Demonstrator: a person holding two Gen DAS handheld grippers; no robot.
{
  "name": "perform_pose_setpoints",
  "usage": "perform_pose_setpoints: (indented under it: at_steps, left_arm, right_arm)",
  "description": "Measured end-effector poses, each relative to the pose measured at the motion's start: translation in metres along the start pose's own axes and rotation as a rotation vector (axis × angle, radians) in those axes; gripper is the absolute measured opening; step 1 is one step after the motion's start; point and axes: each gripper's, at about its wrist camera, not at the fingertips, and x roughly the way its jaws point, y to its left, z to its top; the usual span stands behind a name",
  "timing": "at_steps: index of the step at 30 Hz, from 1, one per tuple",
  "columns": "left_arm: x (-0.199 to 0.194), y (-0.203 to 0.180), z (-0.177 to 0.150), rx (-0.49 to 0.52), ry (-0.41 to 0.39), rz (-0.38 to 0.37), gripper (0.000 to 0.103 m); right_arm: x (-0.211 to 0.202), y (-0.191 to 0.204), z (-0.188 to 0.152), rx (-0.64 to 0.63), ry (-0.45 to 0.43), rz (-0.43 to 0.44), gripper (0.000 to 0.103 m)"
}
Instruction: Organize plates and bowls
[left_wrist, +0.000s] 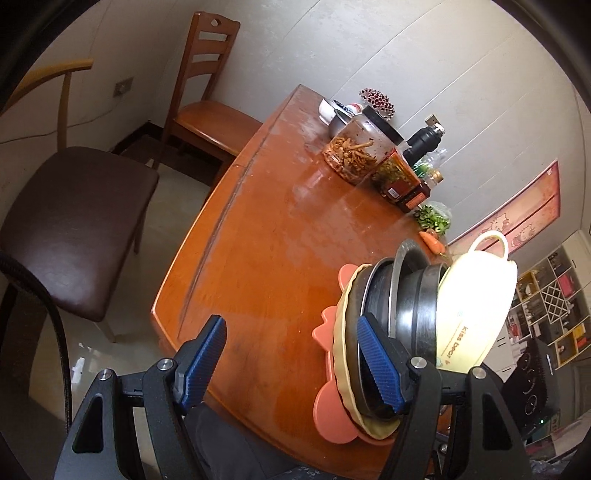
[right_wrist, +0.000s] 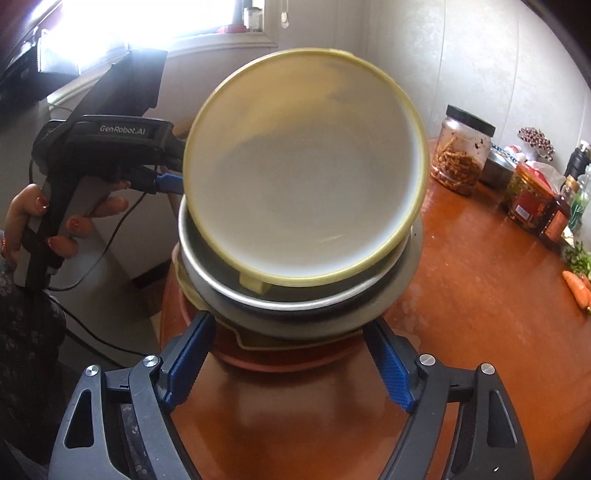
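A stack of dishes stands near the table's edge. A pink plate (right_wrist: 288, 363) lies at the bottom, then a cream plate (left_wrist: 341, 339), then metal bowls (right_wrist: 295, 299). A cream bowl with handles (right_wrist: 306, 170) leans on top, also shown as the cream bowl (left_wrist: 476, 295). My left gripper (left_wrist: 295, 354) is open beside the stack, its right finger (left_wrist: 380, 365) against the stack's rim, bare table between the fingers. My right gripper (right_wrist: 288, 343) is open, its fingertips either side of the stack's near lower edge, without pressing it. The right view shows a hand (right_wrist: 33, 218) holding the left gripper's handle.
Glass jars (left_wrist: 358, 151), bottles (left_wrist: 424, 140), greens and a carrot (left_wrist: 432, 240) line the far side of the wooden table (left_wrist: 280, 229). Two chairs (left_wrist: 74, 221) stand beyond the table's left edge. A dark appliance (right_wrist: 129, 81) sits by the window.
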Motion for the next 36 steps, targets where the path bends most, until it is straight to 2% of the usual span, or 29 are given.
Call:
perform_pose_setpoints:
  at_steps: [4, 10, 19, 23, 36]
  left_arm:
    - [0.007, -0.006, 0.004, 0.019, 0.003, -0.001, 0.073]
    - [0.029, -0.032, 0.008, 0.084, 0.050, 0.008, 0.073]
    - [0.071, -0.078, 0.015, 0.184, 0.121, 0.001, 0.072]
    - [0.095, -0.107, 0.017, 0.240, 0.150, -0.007, 0.072]
    - [0.170, -0.220, 0.014, 0.394, 0.207, 0.033, 0.072]
  right_arm:
    - [0.001, -0.008, -0.001, 0.022, 0.004, -0.004, 0.083]
    - [-0.003, -0.019, -0.005, 0.033, 0.007, -0.041, 0.083]
    - [-0.015, -0.060, -0.018, 0.101, 0.019, -0.111, 0.083]
    - [-0.026, -0.085, -0.031, 0.142, 0.019, -0.143, 0.083]
    - [-0.073, -0.173, -0.084, 0.285, 0.019, -0.251, 0.084]
